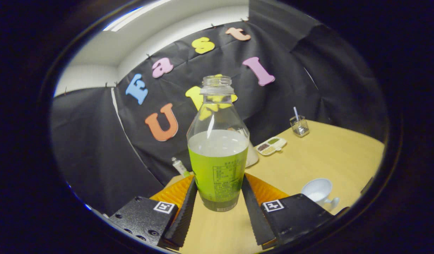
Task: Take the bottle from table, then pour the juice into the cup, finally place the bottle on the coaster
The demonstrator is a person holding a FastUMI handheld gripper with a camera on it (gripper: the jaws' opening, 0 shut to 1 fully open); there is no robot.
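Green juice fills the lower part of the bottle [218, 151], which stands between the two fingers of the gripper [217, 197]. The fingers press on both sides of the bottle, so it is held. Its top has no cap. The bottle looks lifted off the table [326, 158], a bit tilted. The white cup [318, 190] sits off to the right of the fingers, close by. To pour well, I think the person should bring the bottle mouth over the cup first, then tip slowly, so no juice splashes out. Squeezing too softly could let it slip.
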